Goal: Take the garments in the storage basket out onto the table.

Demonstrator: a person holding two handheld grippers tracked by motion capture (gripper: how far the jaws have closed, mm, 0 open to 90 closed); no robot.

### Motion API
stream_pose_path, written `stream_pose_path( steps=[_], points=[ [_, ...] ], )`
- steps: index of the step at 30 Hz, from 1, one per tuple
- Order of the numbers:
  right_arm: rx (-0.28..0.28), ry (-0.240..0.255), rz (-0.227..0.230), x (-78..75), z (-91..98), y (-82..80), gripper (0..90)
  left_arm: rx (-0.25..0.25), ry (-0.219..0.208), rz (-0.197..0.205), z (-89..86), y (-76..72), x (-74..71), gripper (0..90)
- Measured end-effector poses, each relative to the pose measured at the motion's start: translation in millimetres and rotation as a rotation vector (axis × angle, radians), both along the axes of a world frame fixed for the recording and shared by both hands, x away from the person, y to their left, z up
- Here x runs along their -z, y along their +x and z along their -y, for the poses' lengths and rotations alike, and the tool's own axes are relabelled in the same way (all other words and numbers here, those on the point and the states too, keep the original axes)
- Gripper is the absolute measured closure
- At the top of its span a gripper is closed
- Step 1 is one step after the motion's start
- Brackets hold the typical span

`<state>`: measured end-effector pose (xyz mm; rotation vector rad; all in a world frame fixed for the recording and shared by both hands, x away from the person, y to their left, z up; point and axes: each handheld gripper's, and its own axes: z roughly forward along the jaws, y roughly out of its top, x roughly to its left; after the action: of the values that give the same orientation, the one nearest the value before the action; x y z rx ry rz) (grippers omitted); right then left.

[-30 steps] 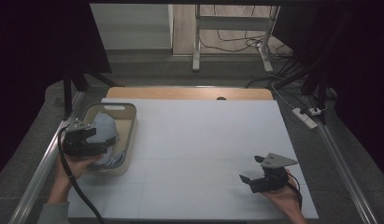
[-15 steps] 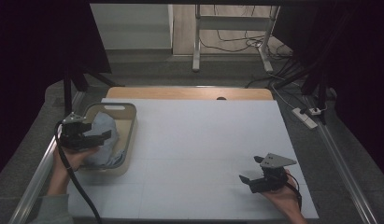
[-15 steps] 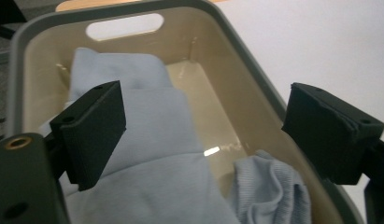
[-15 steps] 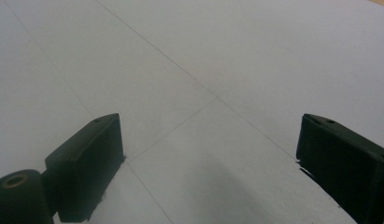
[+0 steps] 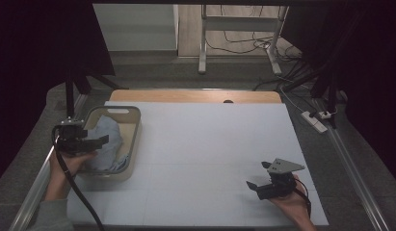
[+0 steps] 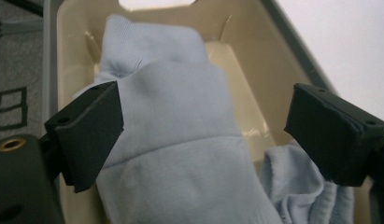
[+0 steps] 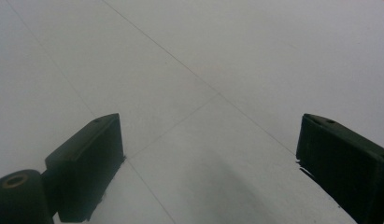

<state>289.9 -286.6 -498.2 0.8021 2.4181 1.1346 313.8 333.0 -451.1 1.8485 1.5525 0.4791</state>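
High view, basket: a cream plastic basket [image 5: 133, 139] sits at the left edge of the white table [image 5: 210, 144], with a handle slot in its far wall.
High view, cloth: pale blue cloth [image 5: 106, 137] lies bunched inside the basket, filling most of it.
High view, left gripper: the left gripper [image 5: 97, 142] is held at the basket's left rim, jaws pointing right over the cloth; a black cable trails from it toward the near edge.
High view, right gripper: the right gripper [image 5: 251, 185] rests low at the near right of the table, well apart from the basket, its grey three-cornered plate on top.
Left gripper view, jaws: both black jaws stand wide apart and have just been opening a little further; the cloth [image 6: 180, 154] lies between and below them, and neither pad presses on it, so nothing is gripped.
Left gripper view, cloth detail: a folded, ribbed stretch of cloth runs from near to far, with a looser crumpled part at the near right.
Left gripper view, basket: its cream wall [image 6: 245, 32] and the handle slot show at the far end.
Right gripper view, jaws: wide open, holding nothing.
Right gripper view, surface: the bare white table [image 7: 203, 70] with thin seam lines lies beneath the jaws.
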Motion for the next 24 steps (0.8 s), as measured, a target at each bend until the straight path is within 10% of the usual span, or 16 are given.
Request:
stream_pose_path(
  steps=[24],
  points=[
    [0.001,-0.015,-0.015,1.5,-0.7,0.8,6.9,0.011,0.098,-0.186,4.3,13.3,17.5,6.0]
  ],
)
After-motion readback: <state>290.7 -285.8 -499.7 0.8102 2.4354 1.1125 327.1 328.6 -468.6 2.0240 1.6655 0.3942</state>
